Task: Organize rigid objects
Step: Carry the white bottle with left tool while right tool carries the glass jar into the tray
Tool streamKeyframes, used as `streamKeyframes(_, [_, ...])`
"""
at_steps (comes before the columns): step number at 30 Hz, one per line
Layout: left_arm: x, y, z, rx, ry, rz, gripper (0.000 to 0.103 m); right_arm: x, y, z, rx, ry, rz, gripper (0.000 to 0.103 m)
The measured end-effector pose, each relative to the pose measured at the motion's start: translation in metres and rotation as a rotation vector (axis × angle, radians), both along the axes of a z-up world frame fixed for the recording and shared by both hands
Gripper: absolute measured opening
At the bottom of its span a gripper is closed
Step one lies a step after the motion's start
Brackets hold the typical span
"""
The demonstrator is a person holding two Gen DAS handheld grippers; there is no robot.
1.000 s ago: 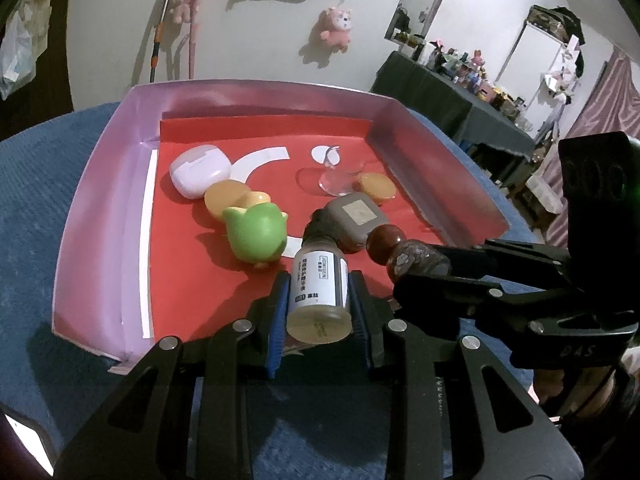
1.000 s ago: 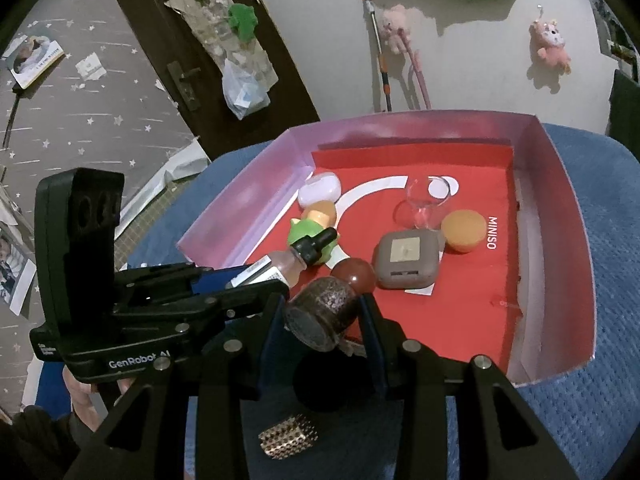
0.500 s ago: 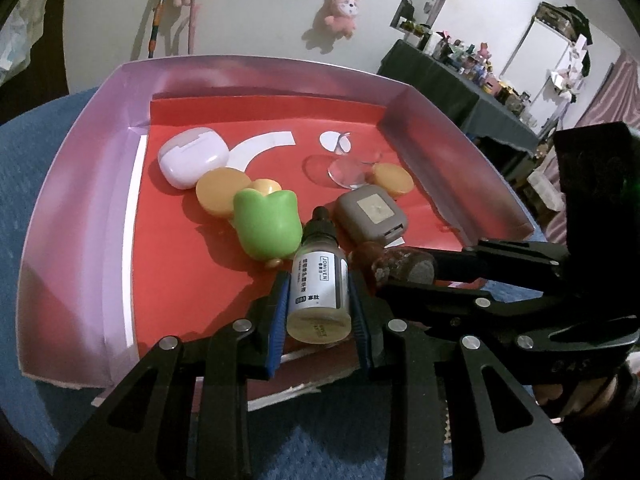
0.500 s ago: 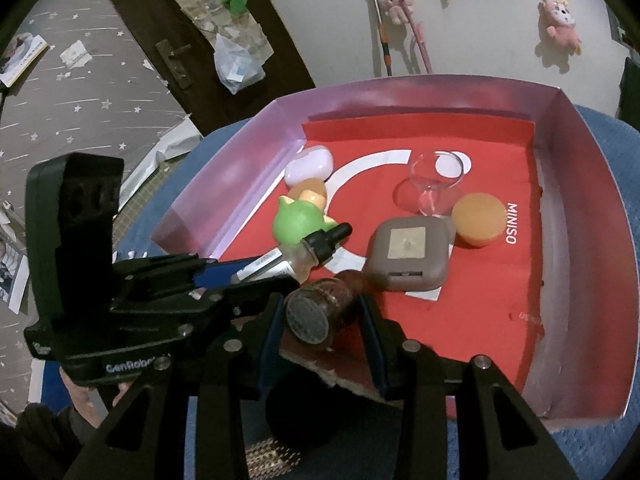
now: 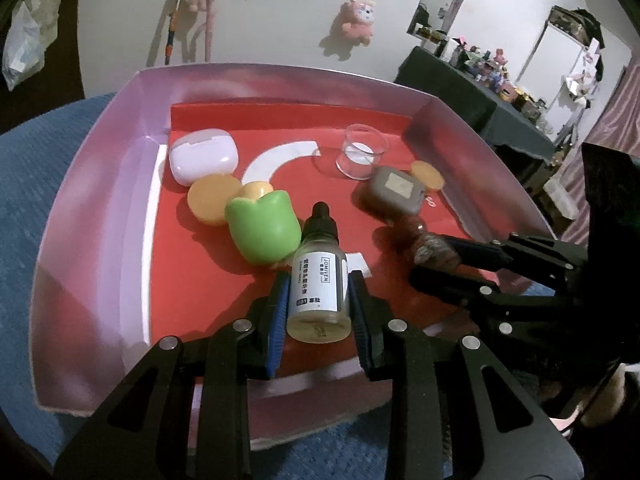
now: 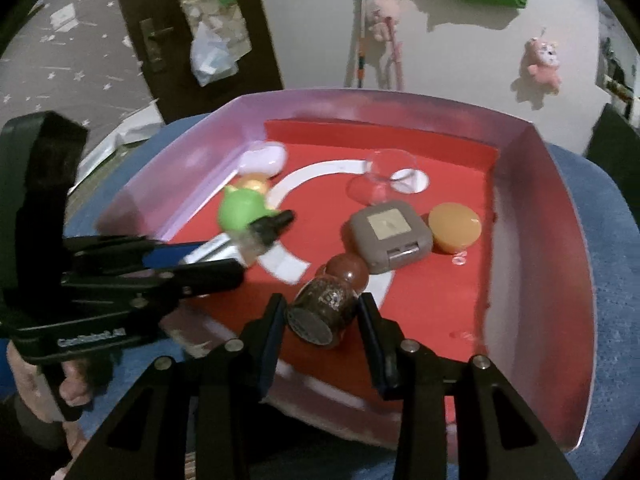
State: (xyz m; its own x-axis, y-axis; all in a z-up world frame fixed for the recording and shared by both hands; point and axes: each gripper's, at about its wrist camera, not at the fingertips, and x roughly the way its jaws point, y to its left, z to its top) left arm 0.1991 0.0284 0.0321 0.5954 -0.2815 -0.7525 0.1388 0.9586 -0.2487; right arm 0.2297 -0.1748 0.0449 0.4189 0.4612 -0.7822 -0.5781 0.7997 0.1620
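Dropper bottle [image 5: 319, 286], a clear cylinder with a white printed label and a tapered black cap, lay on its side between the blue pads of the left gripper [image 5: 319, 312], which was clamped on it above the near part of the tray [image 5: 92, 216]. Its cap pointed far, just beside a glossy green tulip-shaped case [image 5: 262, 232]. The right gripper [image 6: 322, 322] had its fingers spread a little wider than a dark speckled jar [image 6: 322, 308] with a round red-brown stopper, which lay tilted between them; whether the pads touched it could not be told. The tray had smooth pinkish-lilac walls and a matte red floor with white curved markings, and sat on ribbed blue cloth [image 5: 36, 184]. Far left lay a rounded lilac earbud case [image 5: 203, 160] touching a flat orange disc [image 5: 212, 199]. Right of centre sat a grey rounded-square case [image 6: 390, 236], an orange puck [image 6: 454, 226] beside it, and a clear glass cup [image 5: 361, 151] farther off.
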Motion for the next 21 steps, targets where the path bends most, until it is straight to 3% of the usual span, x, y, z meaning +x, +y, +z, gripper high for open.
streamKeyframes(21, [0.009,0.0,-0.009,-0.003,0.029,0.007,0.027,0.014,-0.005,-0.008,0.002,0.019,-0.049,0.038])
